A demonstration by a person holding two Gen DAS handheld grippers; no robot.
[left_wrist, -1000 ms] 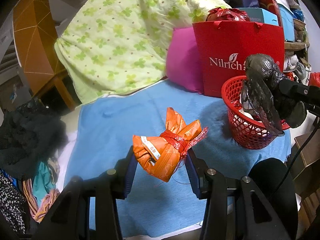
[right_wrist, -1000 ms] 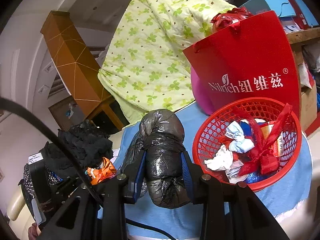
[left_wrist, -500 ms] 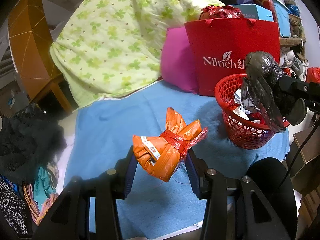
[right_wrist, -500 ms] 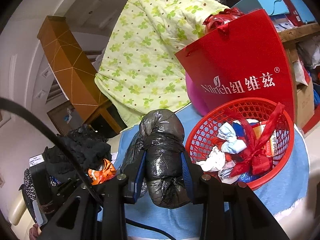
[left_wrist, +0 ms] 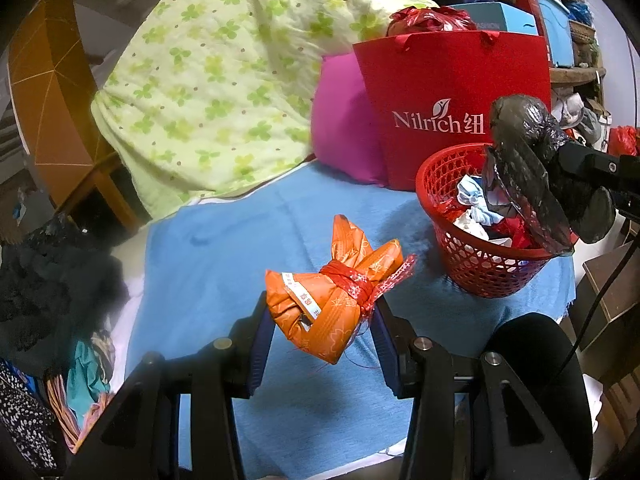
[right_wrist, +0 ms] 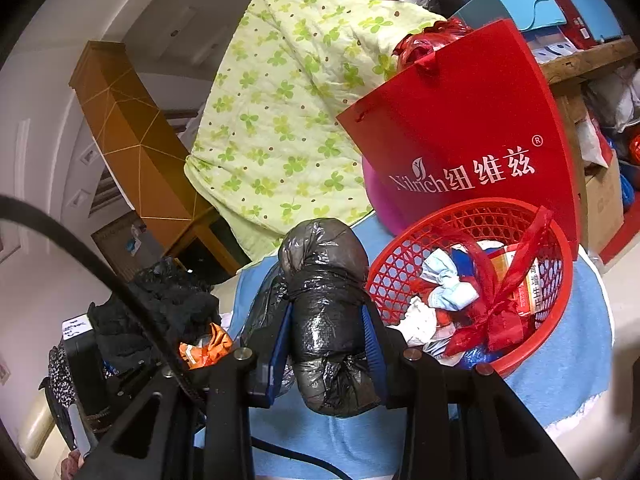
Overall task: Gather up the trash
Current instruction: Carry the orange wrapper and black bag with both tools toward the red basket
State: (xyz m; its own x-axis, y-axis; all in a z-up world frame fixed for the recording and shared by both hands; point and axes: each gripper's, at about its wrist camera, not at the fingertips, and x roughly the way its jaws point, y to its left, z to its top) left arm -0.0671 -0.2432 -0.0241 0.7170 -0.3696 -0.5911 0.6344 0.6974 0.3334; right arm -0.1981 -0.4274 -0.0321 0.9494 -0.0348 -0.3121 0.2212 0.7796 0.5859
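My left gripper (left_wrist: 320, 332) is shut on an orange wrapped packet (left_wrist: 332, 296) tied with red ribbon, held above the blue towel (left_wrist: 240, 248). My right gripper (right_wrist: 326, 344) is shut on a black plastic bag bundle (right_wrist: 324, 304), held just left of the red mesh basket (right_wrist: 400, 264). The basket holds crumpled paper, a red ribbon and wrappers. In the left wrist view the black bag (left_wrist: 524, 168) hangs over the basket (left_wrist: 492, 268) at the right. The orange packet (right_wrist: 204, 344) shows small at lower left in the right wrist view.
A red Nilrich paper bag (left_wrist: 452, 92) and a magenta cushion (left_wrist: 344, 128) stand behind the basket. A green floral quilt (left_wrist: 224, 64) is piled at the back. Dark clothes (left_wrist: 48, 272) lie at the left. Boxes and shelves crowd the right side.
Both grippers keep their loads. The basket has shifted left in both views, so the right gripper with the black bag now sits closer over it.
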